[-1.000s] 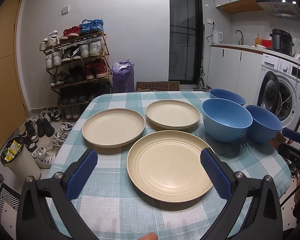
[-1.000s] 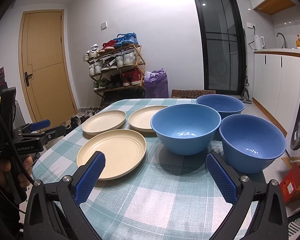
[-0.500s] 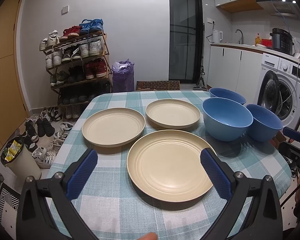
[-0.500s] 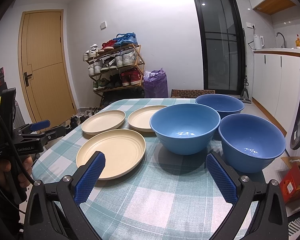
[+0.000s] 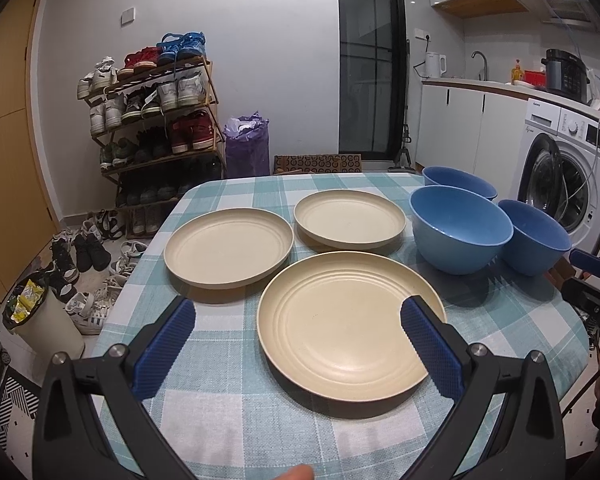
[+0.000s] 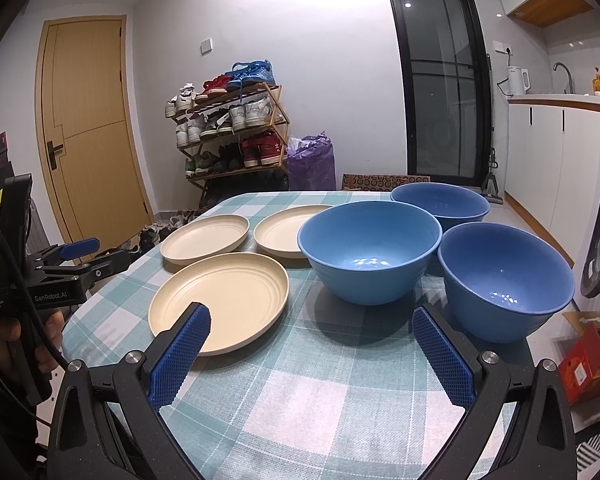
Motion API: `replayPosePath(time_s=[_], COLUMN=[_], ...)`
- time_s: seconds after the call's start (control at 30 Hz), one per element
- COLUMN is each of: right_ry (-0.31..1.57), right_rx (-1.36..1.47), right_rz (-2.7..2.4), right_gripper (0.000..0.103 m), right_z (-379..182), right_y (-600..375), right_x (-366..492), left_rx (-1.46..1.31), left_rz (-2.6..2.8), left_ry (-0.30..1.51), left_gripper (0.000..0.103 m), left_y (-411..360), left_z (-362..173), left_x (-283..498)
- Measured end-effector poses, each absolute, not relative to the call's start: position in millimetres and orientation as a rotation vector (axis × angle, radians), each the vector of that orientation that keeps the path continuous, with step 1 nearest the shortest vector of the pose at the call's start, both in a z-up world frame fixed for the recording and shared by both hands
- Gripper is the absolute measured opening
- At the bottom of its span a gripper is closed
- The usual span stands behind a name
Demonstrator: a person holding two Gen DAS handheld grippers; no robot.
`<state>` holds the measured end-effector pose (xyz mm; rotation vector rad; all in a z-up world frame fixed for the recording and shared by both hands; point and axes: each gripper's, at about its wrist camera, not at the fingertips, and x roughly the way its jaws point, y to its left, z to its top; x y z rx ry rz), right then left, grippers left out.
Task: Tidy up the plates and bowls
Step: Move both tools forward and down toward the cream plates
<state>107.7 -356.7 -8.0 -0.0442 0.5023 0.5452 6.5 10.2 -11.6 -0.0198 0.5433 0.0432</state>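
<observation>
Three cream plates lie on the checked tablecloth (image 5: 228,412): a large near plate (image 5: 350,326), a left plate (image 5: 228,246) and a smaller far plate (image 5: 349,218). Three blue bowls stand to their right: a middle bowl (image 5: 458,228), a far bowl (image 5: 458,182) and a right bowl (image 5: 534,236). My left gripper (image 5: 298,346) is open and empty, above the table's near edge before the near plate. My right gripper (image 6: 310,354) is open and empty, near the table edge before the middle bowl (image 6: 370,250) and the right bowl (image 6: 504,276). The near plate (image 6: 220,298) lies to its left.
A shoe rack (image 5: 156,116) and a purple bag (image 5: 247,146) stand behind the table. A bin (image 5: 40,316) and loose shoes lie on the floor at left. A washing machine (image 5: 568,176) and kitchen counter are at right. A cardboard box (image 6: 588,354) sits by the table's right side.
Both grippers have drifted back very slightly from the dishes. Nothing was taken hold of or moved.
</observation>
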Motion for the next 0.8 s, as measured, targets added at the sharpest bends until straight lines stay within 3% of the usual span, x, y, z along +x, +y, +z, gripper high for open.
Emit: replayPosePath(time_s=[0.8], right_ry=[0.491], right_rx=[-0.026], right_rz=[0.593], right_gripper=[0.103], right_z=[40], right_y=[-362], right_x=[140], left_rx=[-0.048], left_rz=[0.041], left_ry=[0.576], left_gripper=[0.103], left_y=[23], left_z=[1], left_x=[35])
